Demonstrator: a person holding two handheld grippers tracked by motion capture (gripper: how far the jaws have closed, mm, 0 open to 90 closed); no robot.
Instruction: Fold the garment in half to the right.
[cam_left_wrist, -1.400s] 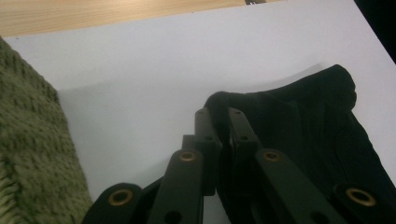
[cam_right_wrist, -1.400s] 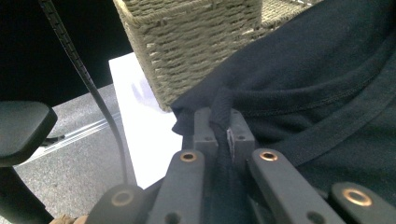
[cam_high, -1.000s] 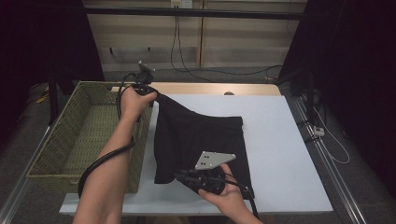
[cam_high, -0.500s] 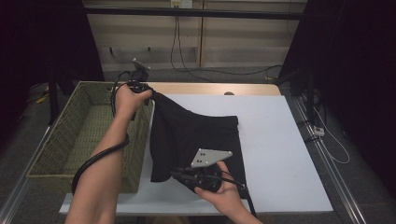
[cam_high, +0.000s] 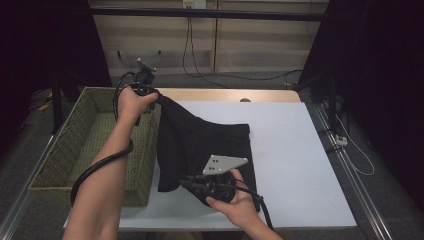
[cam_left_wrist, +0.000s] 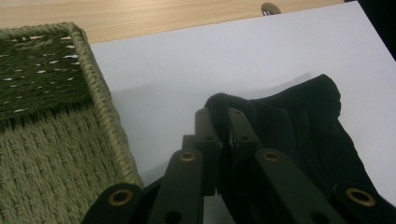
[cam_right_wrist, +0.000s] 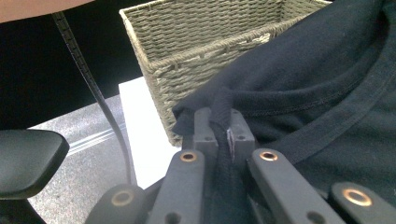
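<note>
A black folded garment (cam_high: 202, 142) hangs and drapes over the left part of the white table top (cam_high: 295, 150). My left gripper (cam_high: 150, 92) is raised by the basket's far right corner and is shut on one corner of the black garment (cam_left_wrist: 280, 121). My right gripper (cam_high: 192, 182) sits low near the table's front edge, shut on a near edge of the black garment (cam_right_wrist: 317, 79). In both gripper views a fold of black cloth is pinched between the jaws. The garment is stretched between the two grippers, lifted toward the left.
A green woven basket (cam_high: 80, 150) stands left of the table, its right wall against the garment; its wall (cam_right_wrist: 210, 42) is close ahead in the right gripper view. Black cables trail from both grippers. A wooden strip (cam_high: 230, 95) runs behind the white top.
My left gripper has moved a little further back and up with the garment's corner, pulling the cloth toward the basket. The right gripper has barely shifted.
</note>
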